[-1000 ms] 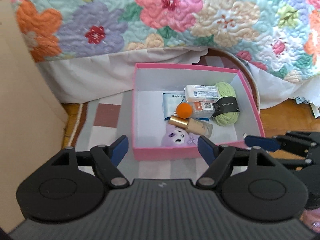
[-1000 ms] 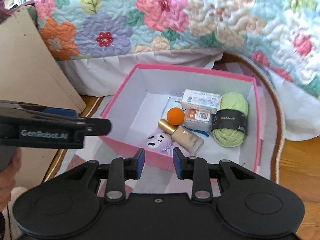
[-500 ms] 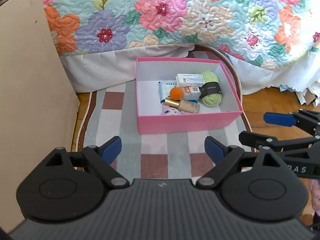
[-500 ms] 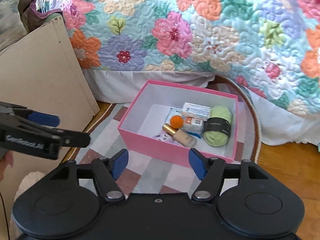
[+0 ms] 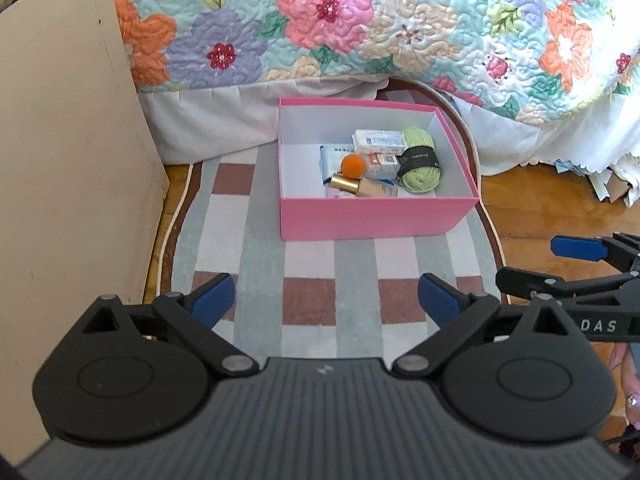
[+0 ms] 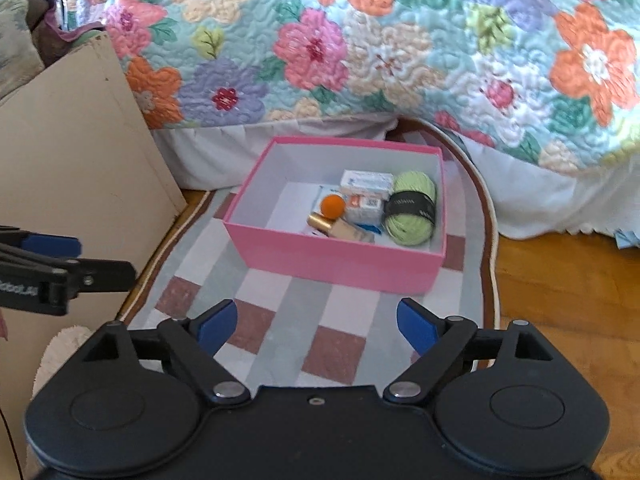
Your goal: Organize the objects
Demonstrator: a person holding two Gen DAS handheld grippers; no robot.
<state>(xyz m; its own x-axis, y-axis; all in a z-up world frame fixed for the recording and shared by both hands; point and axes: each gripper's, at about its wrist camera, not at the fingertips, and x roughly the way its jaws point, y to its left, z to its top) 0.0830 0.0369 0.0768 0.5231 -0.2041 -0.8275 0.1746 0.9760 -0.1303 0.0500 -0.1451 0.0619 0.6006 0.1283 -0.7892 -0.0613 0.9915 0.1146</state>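
A pink box point(image 5: 372, 218) point(image 6: 340, 258) stands on a checked rug. Inside lie a green yarn ball point(image 5: 420, 160) point(image 6: 412, 208), an orange ball point(image 5: 354, 166) point(image 6: 333, 206), a gold-capped foundation bottle point(image 5: 364, 188) point(image 6: 340, 228), small white cartons point(image 5: 378, 142) point(image 6: 366, 182) and a partly hidden lilac item point(image 5: 340, 195). My left gripper point(image 5: 326, 300) is open and empty, back from the box over the rug. My right gripper point(image 6: 316, 322) is open and empty, also short of the box.
A floral quilted bed point(image 5: 360, 28) with a white skirt runs behind the box. A beige board point(image 5: 68, 152) point(image 6: 76, 152) stands on the left. Wood floor point(image 5: 552, 204) lies to the right of the rug point(image 5: 304, 264). Each gripper shows at the edge of the other's view.
Both grippers have pulled back from the box, which now looks smaller and farther away. The right gripper's jaws have opened wide. The box contents have not moved.
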